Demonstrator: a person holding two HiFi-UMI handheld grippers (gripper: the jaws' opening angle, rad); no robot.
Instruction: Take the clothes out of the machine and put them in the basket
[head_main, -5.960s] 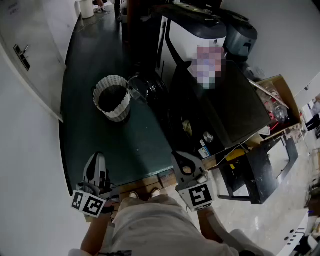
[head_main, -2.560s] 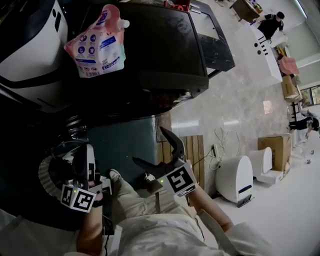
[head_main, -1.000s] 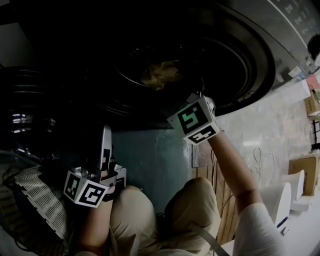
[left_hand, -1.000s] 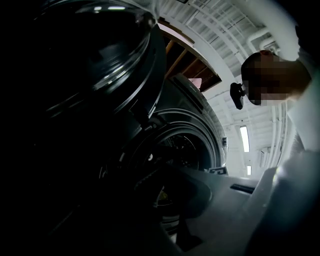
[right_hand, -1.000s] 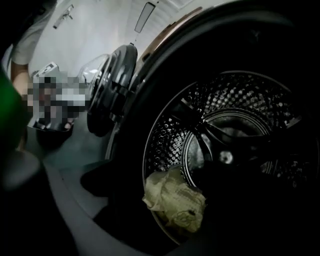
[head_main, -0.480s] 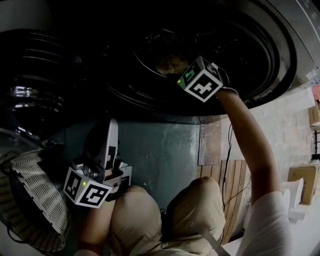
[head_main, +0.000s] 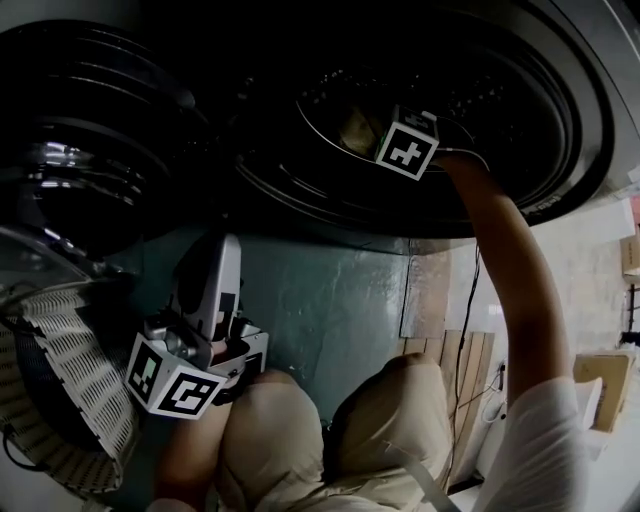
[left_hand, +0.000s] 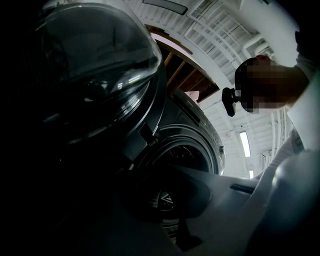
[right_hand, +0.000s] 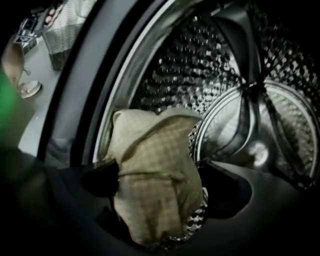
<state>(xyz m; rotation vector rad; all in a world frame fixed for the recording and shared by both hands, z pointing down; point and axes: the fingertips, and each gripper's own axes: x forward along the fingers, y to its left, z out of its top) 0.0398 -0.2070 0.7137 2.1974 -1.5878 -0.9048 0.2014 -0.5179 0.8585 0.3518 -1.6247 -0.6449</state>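
Observation:
The washing machine's round opening fills the top of the head view. Inside the drum lies a tan checked cloth, also showing in the head view as the tan cloth. My right gripper reaches into the drum; it is open, with one jaw on each side of the cloth and the fabric bulging between them. Only its marker cube and body show in the head view, where the right gripper sits at the drum mouth. My left gripper hangs low beside the white woven basket, shut and holding nothing.
The machine's glass door stands swung open at the left, above the basket, and the same door looms over the left gripper. The person's bent knees sit below the opening. The basket stands on the floor behind.
The person has gone from standing to crouching at the machine. In the last second the right gripper moved up and deeper into the drum, onto the tan cloth. The left gripper barely moved.

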